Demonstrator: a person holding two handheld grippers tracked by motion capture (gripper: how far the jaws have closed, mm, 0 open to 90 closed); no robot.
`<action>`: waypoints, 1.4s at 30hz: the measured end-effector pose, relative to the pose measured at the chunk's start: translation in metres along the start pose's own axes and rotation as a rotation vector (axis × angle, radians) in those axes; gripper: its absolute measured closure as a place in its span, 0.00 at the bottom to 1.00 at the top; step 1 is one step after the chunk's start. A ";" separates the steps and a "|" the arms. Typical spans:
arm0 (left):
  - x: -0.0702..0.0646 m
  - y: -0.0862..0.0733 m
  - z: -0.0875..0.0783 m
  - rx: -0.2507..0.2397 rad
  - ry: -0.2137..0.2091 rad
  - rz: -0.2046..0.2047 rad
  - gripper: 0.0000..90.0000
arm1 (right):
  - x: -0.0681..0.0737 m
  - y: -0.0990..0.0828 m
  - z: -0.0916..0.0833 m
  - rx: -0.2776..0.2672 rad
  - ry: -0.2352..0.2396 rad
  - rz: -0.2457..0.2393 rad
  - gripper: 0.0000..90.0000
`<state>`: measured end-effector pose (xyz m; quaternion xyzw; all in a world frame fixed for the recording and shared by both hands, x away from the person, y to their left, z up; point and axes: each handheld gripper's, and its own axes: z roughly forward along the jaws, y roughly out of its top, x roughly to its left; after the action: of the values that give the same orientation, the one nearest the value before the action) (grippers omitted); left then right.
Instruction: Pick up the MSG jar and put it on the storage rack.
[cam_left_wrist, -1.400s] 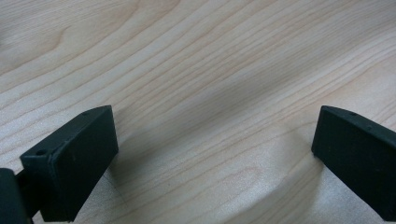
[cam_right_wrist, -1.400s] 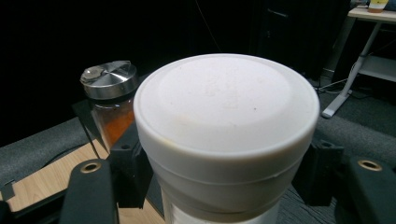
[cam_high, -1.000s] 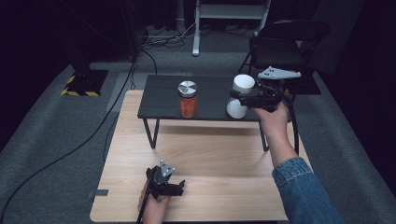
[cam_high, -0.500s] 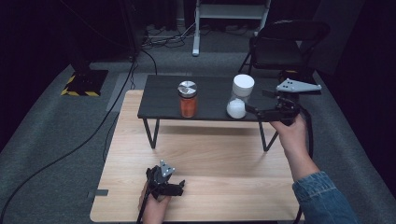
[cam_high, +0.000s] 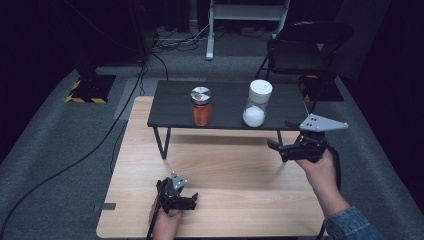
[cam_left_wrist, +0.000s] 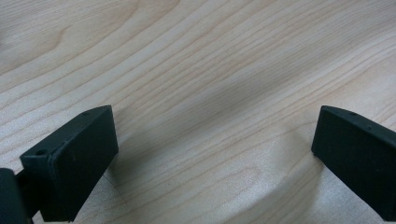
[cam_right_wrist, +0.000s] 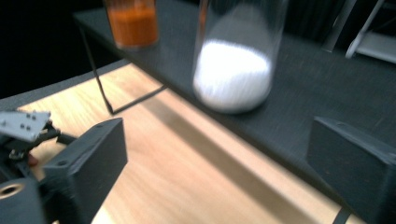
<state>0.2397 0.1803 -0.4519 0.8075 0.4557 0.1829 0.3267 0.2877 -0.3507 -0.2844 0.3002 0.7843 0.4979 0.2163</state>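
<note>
- Pale wood makes up the one table (cam_high: 225, 200); on its far half stands one low black shelf (cam_high: 225, 95) on thin metal legs
- Two jars stand on that shelf, apart from each other: one with orange powder (cam_high: 201, 106) under a metal lid, and one with white powder (cam_high: 256, 103) under a white cap (this one sits near the shelf's front edge, upright)
- Two grippers are in hand. The right gripper (cam_high: 275, 146) hangs over the table's right side, below and just right of the white-powder jar, clear of it; its jaws have just been opening and stand wide with nothing between them
- From the right gripper view the white powder jar (cam_right_wrist: 236, 60) stands ahead, the orange one (cam_right_wrist: 133, 21) farther left; the shelf's edge runs across between jaws and jar
- The left gripper (cam_high: 187, 200) rests low at the table's near edge, jaws spread apart and empty over bare wood (cam_left_wrist: 210, 93)
- Behind the table: one dark folding chair (cam_high: 305, 50), and cables on the grey carpet
</note>
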 end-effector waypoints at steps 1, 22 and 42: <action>0.000 0.000 0.000 0.000 0.000 -0.002 0.00 | 0.000 -0.005 0.002 0.004 0.007 0.007 0.04; 0.000 0.000 0.000 -0.001 0.000 0.000 0.00 | 0.018 -0.104 0.036 0.144 0.004 0.072 0.01; 0.000 0.000 0.000 -0.001 0.000 0.000 0.00 | 0.035 -0.140 0.069 0.322 -0.053 0.103 0.01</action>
<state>0.2397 0.1803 -0.4520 0.8073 0.4558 0.1831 0.3270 0.2705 -0.3268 -0.4417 0.3837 0.8315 0.3684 0.1602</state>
